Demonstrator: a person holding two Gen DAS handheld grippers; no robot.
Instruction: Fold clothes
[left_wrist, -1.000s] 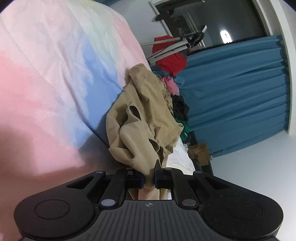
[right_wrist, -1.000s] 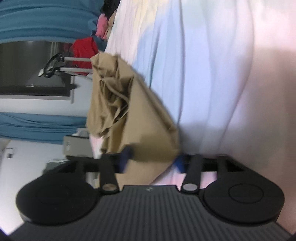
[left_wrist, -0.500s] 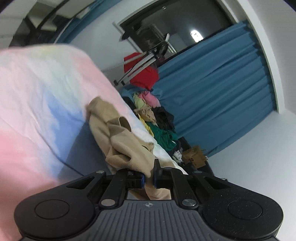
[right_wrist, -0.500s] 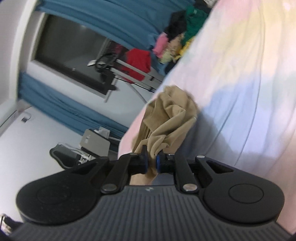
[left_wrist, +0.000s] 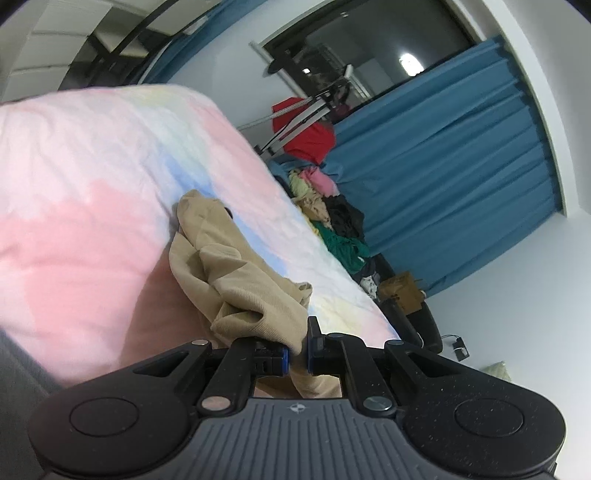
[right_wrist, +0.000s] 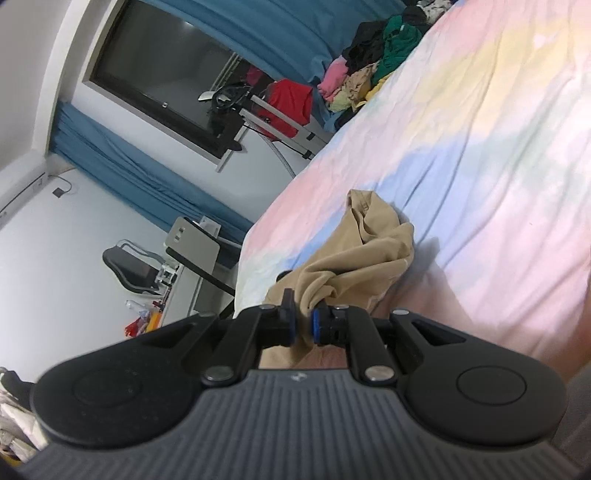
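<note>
Pastel bedsheet (left_wrist: 92, 206); tan garment (left_wrist: 236, 280) (ribbed, perhaps trousers) pinched; no writing legible.

A bunched garment (left_wrist: 236, 280) lies on the bed (left_wrist: 92, 206), its near end pinched between the jaws of the left gripper (left_wrist: 297, 354) and right gripper (right_wrist: 303, 326). A heap of clothes (left_wrist: 332, 218) sits at the bed's far edge, curtains (left_wrist: 461, 177) behind it
</note>
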